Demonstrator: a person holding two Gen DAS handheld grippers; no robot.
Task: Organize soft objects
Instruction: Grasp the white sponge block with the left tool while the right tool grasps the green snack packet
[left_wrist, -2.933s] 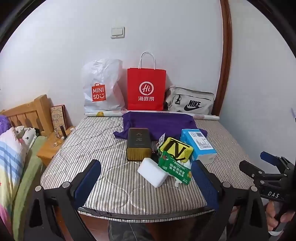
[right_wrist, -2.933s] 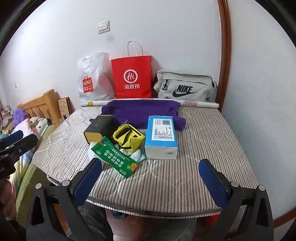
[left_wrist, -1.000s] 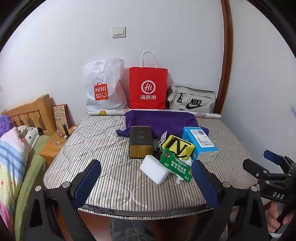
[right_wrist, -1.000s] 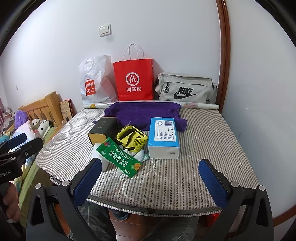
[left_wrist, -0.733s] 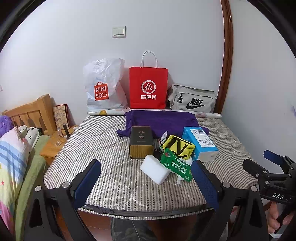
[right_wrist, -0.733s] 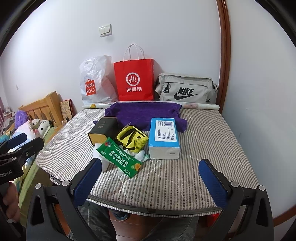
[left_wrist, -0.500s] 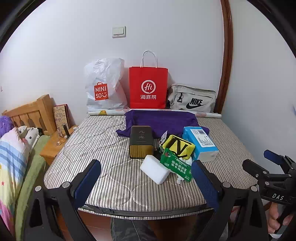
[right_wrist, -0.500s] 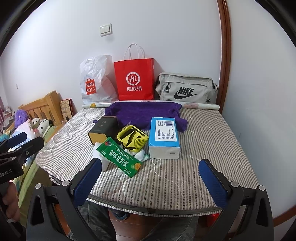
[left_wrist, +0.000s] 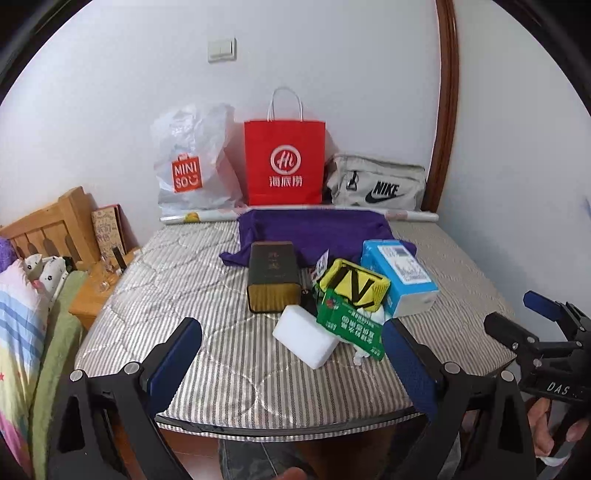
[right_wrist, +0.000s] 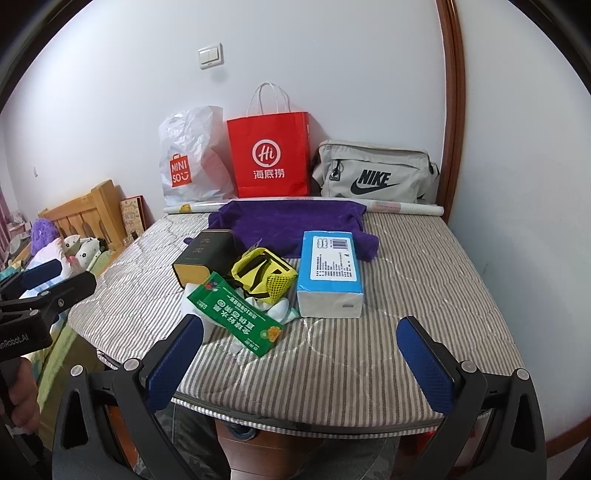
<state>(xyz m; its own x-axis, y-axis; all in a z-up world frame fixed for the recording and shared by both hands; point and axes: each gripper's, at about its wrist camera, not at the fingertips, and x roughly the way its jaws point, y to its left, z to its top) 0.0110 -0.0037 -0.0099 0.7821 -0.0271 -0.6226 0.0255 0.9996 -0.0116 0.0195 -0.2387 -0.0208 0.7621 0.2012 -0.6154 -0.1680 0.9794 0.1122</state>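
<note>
A cluster of objects lies on the striped mattress (left_wrist: 177, 295): a white sponge block (left_wrist: 306, 338), a green packet (left_wrist: 349, 326), a yellow mesh pouch (left_wrist: 354, 284), a blue tissue pack (left_wrist: 400, 280), a dark tin box (left_wrist: 273, 275) and a purple cloth (left_wrist: 314, 232) behind them. The same pile shows in the right wrist view: green packet (right_wrist: 236, 314), yellow pouch (right_wrist: 264, 275), tissue pack (right_wrist: 330, 273), tin box (right_wrist: 205, 256), purple cloth (right_wrist: 291, 221). My left gripper (left_wrist: 291, 363) is open and empty before the mattress's front edge. My right gripper (right_wrist: 299, 363) is open and empty there too.
Against the far wall stand a white Miniso bag (left_wrist: 190, 162), a red paper bag (left_wrist: 284, 162) and a grey Nike bag (left_wrist: 376, 184). A wooden headboard (left_wrist: 48, 225), a small nightstand (left_wrist: 99, 284) and bedding with plush toys (left_wrist: 22, 306) lie to the left.
Both grippers have drawn back slightly from the mattress over the last seconds and now hold nearly still. Nothing on the mattress has moved.
</note>
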